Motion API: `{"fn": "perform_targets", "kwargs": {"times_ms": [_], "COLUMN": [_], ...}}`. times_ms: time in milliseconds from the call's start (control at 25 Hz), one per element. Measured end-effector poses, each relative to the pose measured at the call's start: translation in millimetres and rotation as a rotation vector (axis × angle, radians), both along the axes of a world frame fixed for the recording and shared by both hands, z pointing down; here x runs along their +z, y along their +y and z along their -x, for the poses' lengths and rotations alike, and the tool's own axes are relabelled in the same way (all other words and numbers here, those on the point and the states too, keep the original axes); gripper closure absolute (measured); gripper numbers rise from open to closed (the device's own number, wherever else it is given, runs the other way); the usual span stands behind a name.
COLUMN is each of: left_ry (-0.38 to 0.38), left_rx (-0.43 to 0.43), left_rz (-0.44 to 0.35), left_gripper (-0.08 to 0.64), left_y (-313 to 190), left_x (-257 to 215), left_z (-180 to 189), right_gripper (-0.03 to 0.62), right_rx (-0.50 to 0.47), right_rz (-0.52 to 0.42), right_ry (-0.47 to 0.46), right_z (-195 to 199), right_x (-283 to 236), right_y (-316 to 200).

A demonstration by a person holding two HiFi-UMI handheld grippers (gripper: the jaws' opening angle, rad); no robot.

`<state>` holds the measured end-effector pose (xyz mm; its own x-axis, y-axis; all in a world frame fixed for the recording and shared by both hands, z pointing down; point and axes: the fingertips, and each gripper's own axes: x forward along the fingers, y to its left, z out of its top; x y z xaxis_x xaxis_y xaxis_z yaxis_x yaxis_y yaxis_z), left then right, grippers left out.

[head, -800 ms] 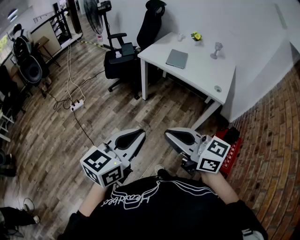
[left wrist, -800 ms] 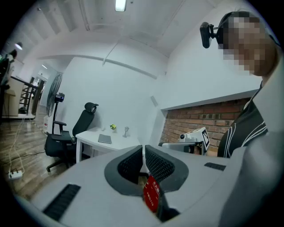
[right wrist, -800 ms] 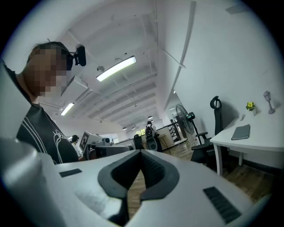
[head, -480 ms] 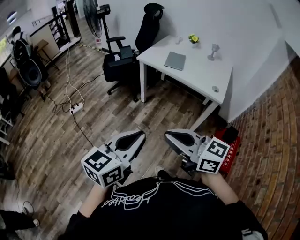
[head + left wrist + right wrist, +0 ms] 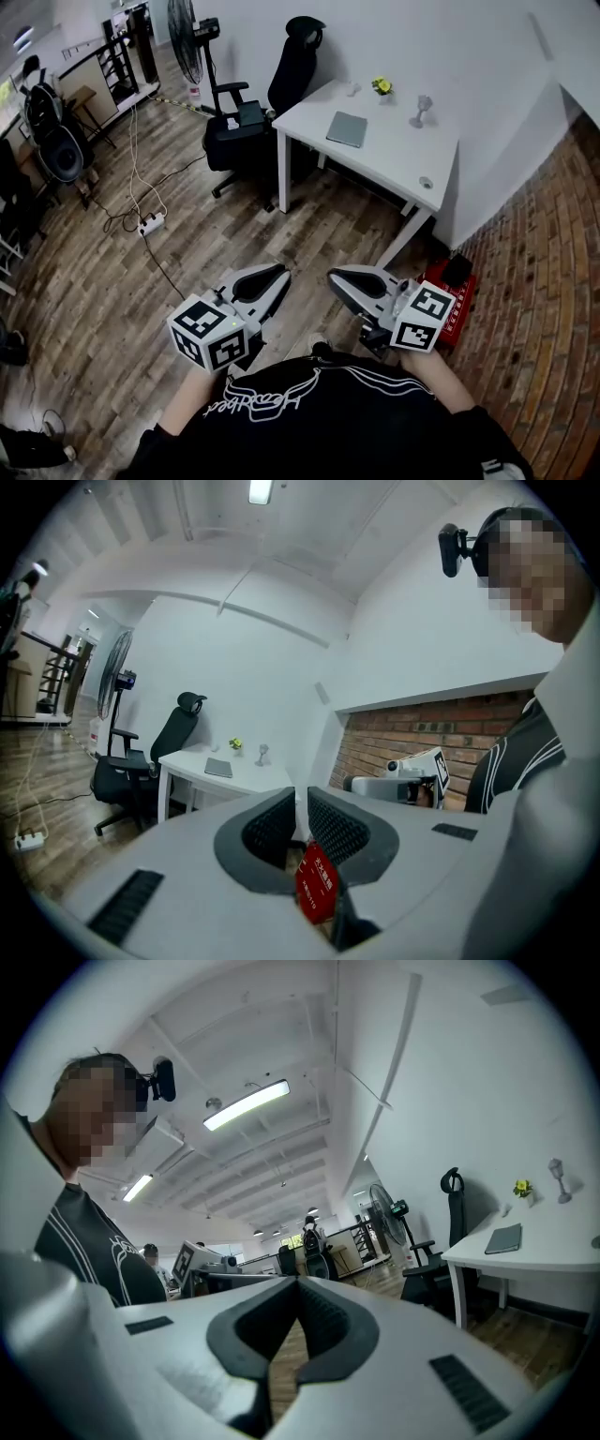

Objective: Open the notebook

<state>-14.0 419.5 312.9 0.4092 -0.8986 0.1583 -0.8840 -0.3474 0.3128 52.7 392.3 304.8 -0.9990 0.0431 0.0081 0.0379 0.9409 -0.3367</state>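
The notebook [image 5: 348, 129] lies upper centre, well beyond left gripper [image 5: 275, 277] and right gripper [image 5: 338, 279]; the right looks nearer. Both jaw pairs are closed, empty.

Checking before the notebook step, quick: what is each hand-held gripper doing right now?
Left hand-held gripper: closed, holding nothing.
Right hand-held gripper: closed, holding nothing.

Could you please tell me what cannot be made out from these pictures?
- Head view: the notebook on the table is too small to show its spine side.
- Head view: a round thing near the table's edge is too small to identify.
- Head view: the red box is partly hidden behind the right gripper.
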Motion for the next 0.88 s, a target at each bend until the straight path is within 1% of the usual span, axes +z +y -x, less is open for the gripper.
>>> {"fn": "perform_targets", "kwargs": {"times_ms": [200,280,400,480,600,720,880], "left_ry": [-0.028,-0.030,-0.026,-0.034,-0.054,-0.069,-0.076], "left_rx": [0.001,0.005,0.009,0.008,0.001,-0.007,-0.019], "left_rz": [0.006,0.007,0.003,0.006,0.012,0.030,0.081], "left_gripper": [0.505,0.446,0.415,0.377,0.318,0.289,0.261], "left_y": [-13,-20,-32,-45,-71,-102,-153], "left_x": [4,5,5,7,13,21,35], "left_z": [1,3,8,13,19,29,43], "right_gripper": [0.591,0.591,0.591,0.591,0.591,0.591,0.591], "right_rx": [0.030,0.041,0.047,0.049,0.049,0.052,0.057], "right_rz": [0.019,0.035,0.060,0.076,0.099,0.127,0.176], "right_ry": [0.002,-0.006,-0.011,-0.015,-0.023,-0.028,-0.038], "right_z": [-6,-6,-2,1,8,18,32], "right_x": [4,6,11,15,20,27,37], "right_y": [-15,-24,-38,-51,-79,-112,-166]}}
